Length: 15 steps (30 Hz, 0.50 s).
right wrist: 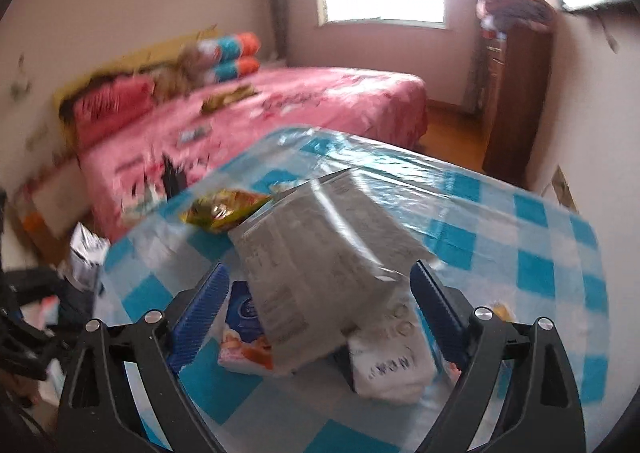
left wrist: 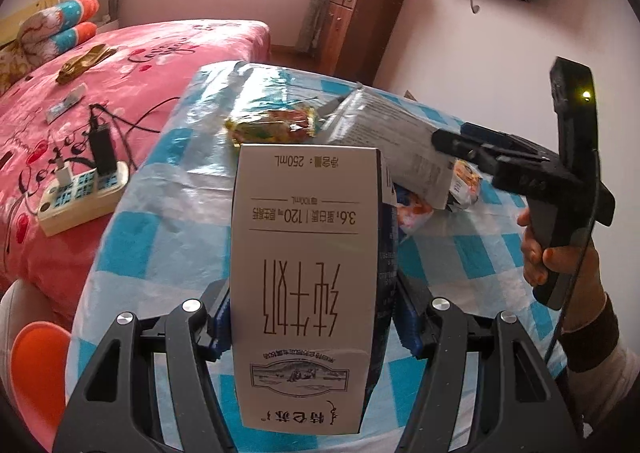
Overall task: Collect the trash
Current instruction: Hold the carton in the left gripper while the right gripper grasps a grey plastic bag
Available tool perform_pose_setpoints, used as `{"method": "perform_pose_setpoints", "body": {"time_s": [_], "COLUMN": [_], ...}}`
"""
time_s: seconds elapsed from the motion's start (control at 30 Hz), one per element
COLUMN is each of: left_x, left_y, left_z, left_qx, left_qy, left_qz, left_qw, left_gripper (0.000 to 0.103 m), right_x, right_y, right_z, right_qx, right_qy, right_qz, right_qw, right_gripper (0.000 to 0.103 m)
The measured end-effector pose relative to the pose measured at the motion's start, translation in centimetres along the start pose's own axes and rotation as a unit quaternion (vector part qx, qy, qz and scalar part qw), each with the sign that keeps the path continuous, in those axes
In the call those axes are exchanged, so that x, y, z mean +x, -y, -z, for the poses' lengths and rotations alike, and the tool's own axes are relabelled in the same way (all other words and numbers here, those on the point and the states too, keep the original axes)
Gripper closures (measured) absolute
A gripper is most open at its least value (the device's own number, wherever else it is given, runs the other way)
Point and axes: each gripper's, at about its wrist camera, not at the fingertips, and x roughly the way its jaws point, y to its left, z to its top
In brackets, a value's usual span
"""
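Left wrist view, left to right. A pink bed (left wrist: 132, 65) carries a power strip (left wrist: 80, 193) with a black charger plugged in. Beside it stands the table (left wrist: 160, 237) under a blue-and-white checked plastic cover.

The left gripper (left wrist: 306, 317) is clamped on a milk carton (left wrist: 306, 285); both blue pads press its narrow sides. The carton's long axis runs straight along the fingers, away from the camera and out over the table. Its broad face is white-grey with brown printing that reads upside down in this view: large characters at mid-height, a landscape emblem near the gripper, a volume marking at the far end. One side panel is dark blue. The box looks square and undented.

Beyond its far end a yellow snack wrapper (left wrist: 276, 125) lies flat on the table. To the right a grey carton (left wrist: 392, 141) lies tilted, its long axis running from far left to near right, resting on small wrappers. A hand (left wrist: 540, 249) holds the right gripper's handle at the right edge.

Right wrist view, left to right. The picture is blurred. The right gripper (right wrist: 320, 317) stands wide open; its blue pads (right wrist: 200, 317) flank the grey carton (right wrist: 320, 253) without touching it. The carton's fine print is unreadable and its near end is crumpled. It rests on a blue-and-orange wrapper (right wrist: 244, 337) and a white packet (right wrist: 396, 369).
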Motion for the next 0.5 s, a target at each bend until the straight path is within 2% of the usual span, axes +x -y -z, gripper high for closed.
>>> {"method": "perform_pose_setpoints", "body": {"time_s": [0.1, 0.23, 0.4, 0.5], "left_x": [-0.2, -0.5, -0.7, -0.9], "left_y": [-0.9, -2.1, -3.0, -3.3], "left_z": [0.4, 0.9, 1.3, 1.5], "left_qx": [-0.01, -0.024, -0.03, -0.031], "left_qy": [0.0, -0.001, 0.003, 0.005], "left_qz": [-0.002, 0.002, 0.004, 0.002], "left_qw": [1.0, 0.9997, 0.9995, 0.9995], "left_gripper": [0.039, 0.039, 0.039, 0.039], "right_x": [1.9, 4.1, 6.4, 7.2], "right_y": [-2.4, -3.8, -4.6, -4.5], "right_z": [-0.5, -0.2, 0.2, 0.2], "right_qx": [-0.062, -0.119, -0.16, -0.159], "right_qy": [-0.022, -0.053, -0.076, -0.083], "right_qz": [0.034, 0.053, 0.085, 0.084], "right_qw": [0.997, 0.99, 0.981, 0.98], "right_gripper": [0.008, 0.008, 0.008, 0.008]}}
